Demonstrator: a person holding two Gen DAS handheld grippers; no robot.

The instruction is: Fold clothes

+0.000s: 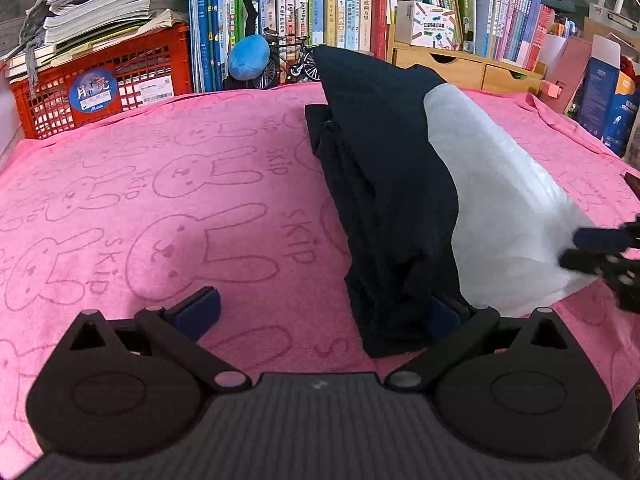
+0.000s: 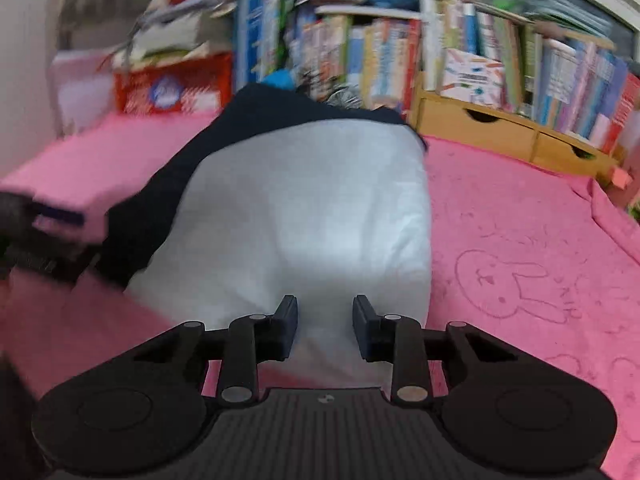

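Observation:
A garment, dark navy (image 1: 384, 184) with a white panel (image 1: 500, 208), lies partly folded on the pink bunny towel (image 1: 160, 200). My left gripper (image 1: 320, 312) is open wide; its right finger is tucked under the navy edge and its left finger rests on the towel. In the right wrist view, which is blurred, the white panel (image 2: 304, 208) and navy part (image 2: 168, 176) fill the middle. My right gripper (image 2: 325, 328) is open, its fingers over the white panel's near edge. It also shows at the right edge of the left wrist view (image 1: 600, 252).
A red crate (image 1: 100, 84) with stacked papers stands at the back left. Books (image 1: 320, 12), a blue plush (image 1: 248, 56) and a model bicycle line the back. Wooden drawers (image 1: 460, 66) and boxes (image 1: 608, 100) stand at the back right.

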